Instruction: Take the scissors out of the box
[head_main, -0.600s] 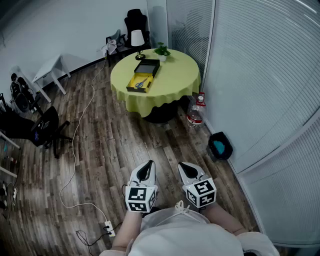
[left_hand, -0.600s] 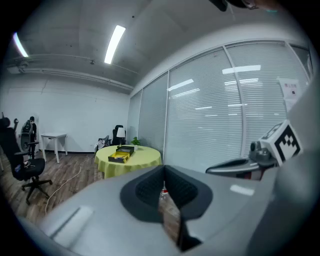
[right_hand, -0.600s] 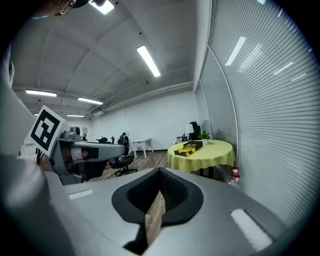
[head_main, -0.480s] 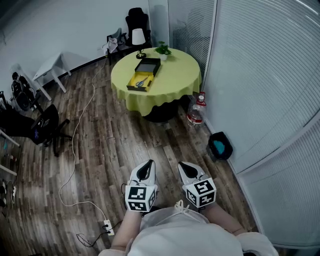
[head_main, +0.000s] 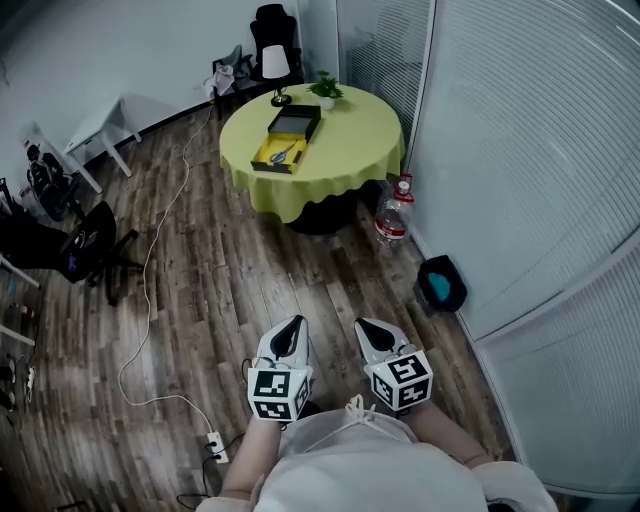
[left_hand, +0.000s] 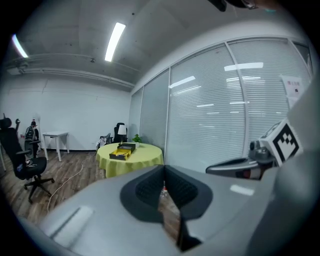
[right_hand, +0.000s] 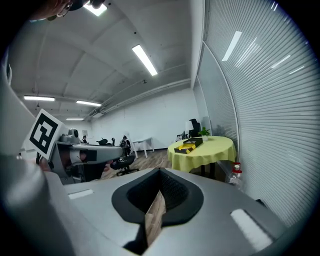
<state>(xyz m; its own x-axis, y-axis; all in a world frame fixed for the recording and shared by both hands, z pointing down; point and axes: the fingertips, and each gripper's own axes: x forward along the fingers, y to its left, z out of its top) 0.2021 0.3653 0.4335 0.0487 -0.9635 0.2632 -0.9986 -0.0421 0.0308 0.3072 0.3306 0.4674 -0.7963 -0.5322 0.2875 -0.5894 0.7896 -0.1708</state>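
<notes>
Far ahead stands a round table (head_main: 340, 150) with a yellow cloth. On it lies an open dark box (head_main: 285, 138) with a yellow lining, and the scissors (head_main: 281, 153) lie inside it. The box (left_hand: 122, 151) shows small in the left gripper view, and in the right gripper view the box (right_hand: 190, 144) is just as small. My left gripper (head_main: 292, 326) and right gripper (head_main: 367, 325) are held side by side close to the person's body, over the wood floor, far from the table. Both are shut with nothing in them.
A large water bottle (head_main: 393, 215) stands on the floor beside the table, and a dark bin (head_main: 440, 285) sits by the glass wall with blinds on the right. A lamp (head_main: 274, 68) and a potted plant (head_main: 325, 90) stand on the table. An office chair (head_main: 90, 250), a floor cable (head_main: 150, 290) and a power strip (head_main: 215, 448) are to the left.
The table and floor have slid slightly upward in the head view. Both grippers keep the same place in front of the person, still shut.
</notes>
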